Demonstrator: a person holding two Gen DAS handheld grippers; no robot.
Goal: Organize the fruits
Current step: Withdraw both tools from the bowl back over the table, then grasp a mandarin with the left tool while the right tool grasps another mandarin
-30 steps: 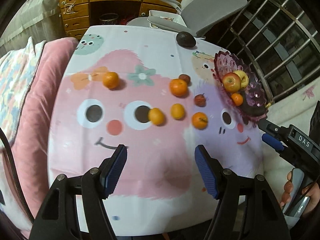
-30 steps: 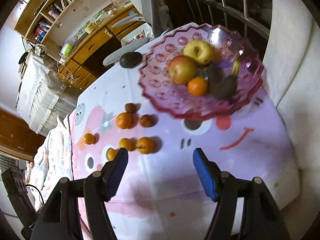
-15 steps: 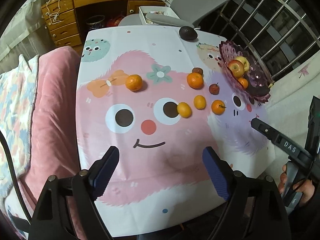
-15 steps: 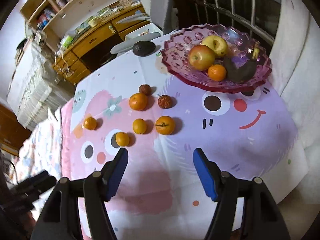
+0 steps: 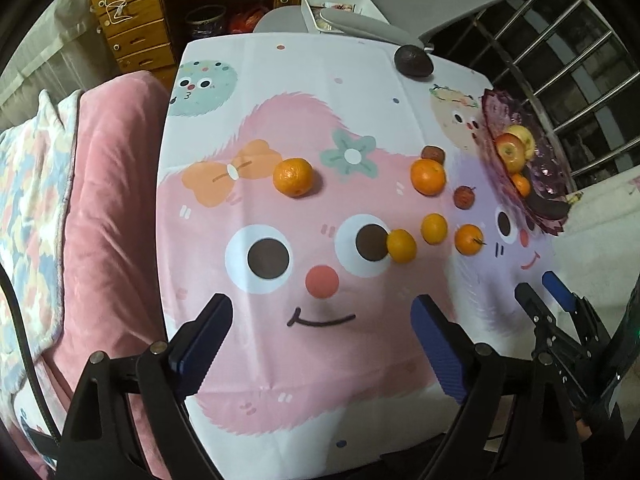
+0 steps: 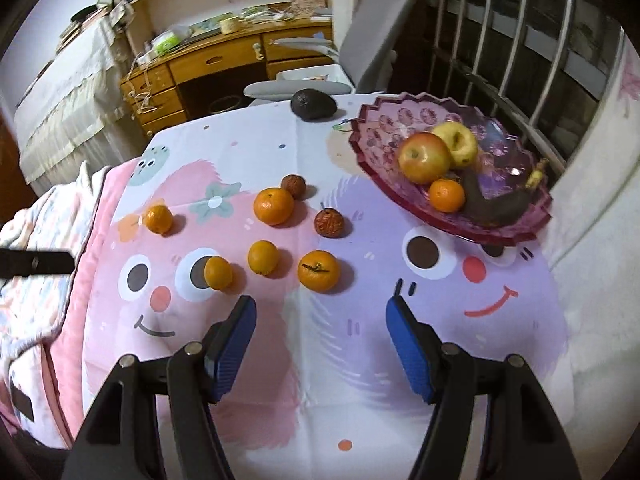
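Note:
Several oranges lie loose on the cartoon tablecloth point(image 5: 280, 80); the nearest to my right gripper is a stemmed orange point(image 6: 319, 271). Two wrinkled brown-red fruits point(image 6: 329, 222) sit among them, and a dark avocado point(image 6: 313, 104) rests at the far edge. A purple glass bowl point(image 6: 384, 120) at the right holds two apples, an orange point(image 6: 447, 195) and a blackened banana. My left gripper point(image 5: 322, 318) hangs above the near part of the cloth, its jaws opening with nothing between them. My right gripper point(image 6: 320, 316) stands open and empty just short of the stemmed orange; it also shows as the right gripper point(image 5: 540, 290) at the left view's edge.
A pink blanket point(image 5: 112, 200) and patterned quilt lie left of the table. A grey office chair point(image 6: 372, 40) and a wooden desk point(image 6: 208, 64) stand beyond the far edge. Metal railings point(image 6: 520, 40) rise behind the bowl.
Both grippers pulled back toward the near edge, so the fruit sits farther ahead. The left jaws spread wider. The right view rolled level, and the bowl shifted to its right side.

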